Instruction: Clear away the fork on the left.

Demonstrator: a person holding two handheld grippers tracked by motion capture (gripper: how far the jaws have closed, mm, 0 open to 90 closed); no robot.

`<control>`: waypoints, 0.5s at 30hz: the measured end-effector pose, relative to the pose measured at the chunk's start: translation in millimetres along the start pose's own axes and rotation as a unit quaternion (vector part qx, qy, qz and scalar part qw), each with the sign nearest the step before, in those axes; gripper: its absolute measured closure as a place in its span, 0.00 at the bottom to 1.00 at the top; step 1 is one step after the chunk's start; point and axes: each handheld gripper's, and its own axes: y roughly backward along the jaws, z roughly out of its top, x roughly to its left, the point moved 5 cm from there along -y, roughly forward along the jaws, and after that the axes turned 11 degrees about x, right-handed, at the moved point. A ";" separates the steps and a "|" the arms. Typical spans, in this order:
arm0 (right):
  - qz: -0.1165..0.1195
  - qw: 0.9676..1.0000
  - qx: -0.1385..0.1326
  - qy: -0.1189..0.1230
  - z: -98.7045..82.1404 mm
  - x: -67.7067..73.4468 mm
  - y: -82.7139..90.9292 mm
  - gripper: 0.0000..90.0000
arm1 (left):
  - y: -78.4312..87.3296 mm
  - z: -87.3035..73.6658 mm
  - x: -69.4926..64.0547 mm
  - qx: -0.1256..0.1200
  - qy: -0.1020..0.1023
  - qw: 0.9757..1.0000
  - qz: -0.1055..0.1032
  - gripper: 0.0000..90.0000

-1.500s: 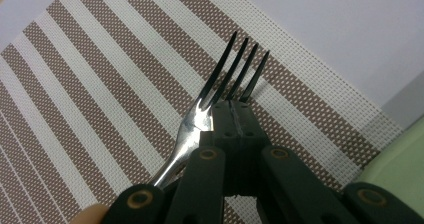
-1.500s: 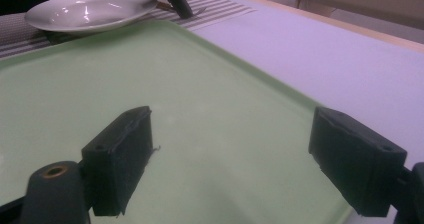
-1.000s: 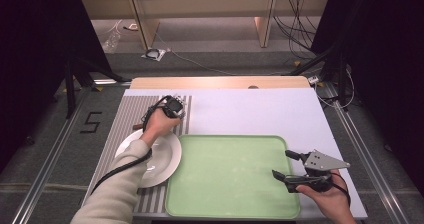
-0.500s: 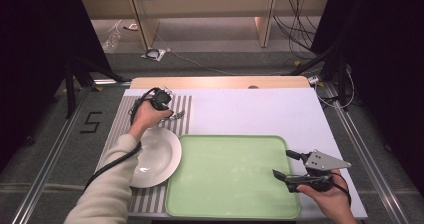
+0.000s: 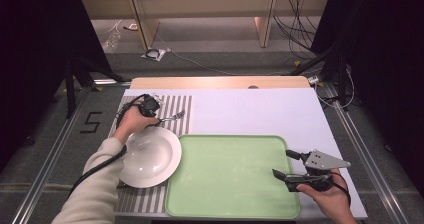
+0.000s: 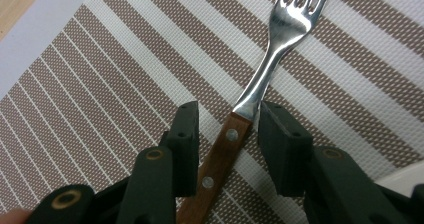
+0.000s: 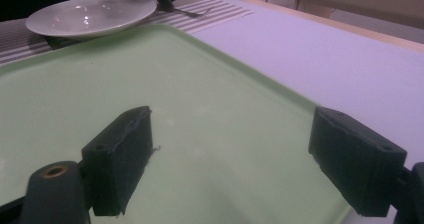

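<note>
Two hand-held grippers are at work over the tabletop (image 5: 260,109). The left hand-held gripper (image 6: 227,129) hangs over the striped placemat (image 6: 100,84) at the far left, just beyond the white plate (image 5: 150,156). Its jaws have just been opening, and they now stand spread on either side of a fork (image 6: 250,99), one jaw on each side of the spot where the wooden handle meets the steel neck. The pads do not press on the fork: a gap shows on the left, while the right pad sits very close to the metal. The fork lies flat on the placemat, tines pointing away from the gripper. In the high view the fork (image 5: 172,116) lies beside the far rim of the plate. The right hand-held gripper (image 5: 290,166) hovers at the near right edge of the green tray (image 5: 225,184), jaws wide apart with nothing between them.
</note>
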 end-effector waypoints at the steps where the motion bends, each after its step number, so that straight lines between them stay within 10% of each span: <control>1: 0.000 1.000 -0.001 0.002 0.1 -0.1 0.0 0.21 | -1.1 -0.5 1.1 0.003 -0.001 1.000 0.000 0.67; 15: 0.002 1.000 0.007 0.005 -1.1 0.8 -0.5 0.21 | -3.4 -2.0 2.5 0.022 -0.007 0.999 -0.029 0.74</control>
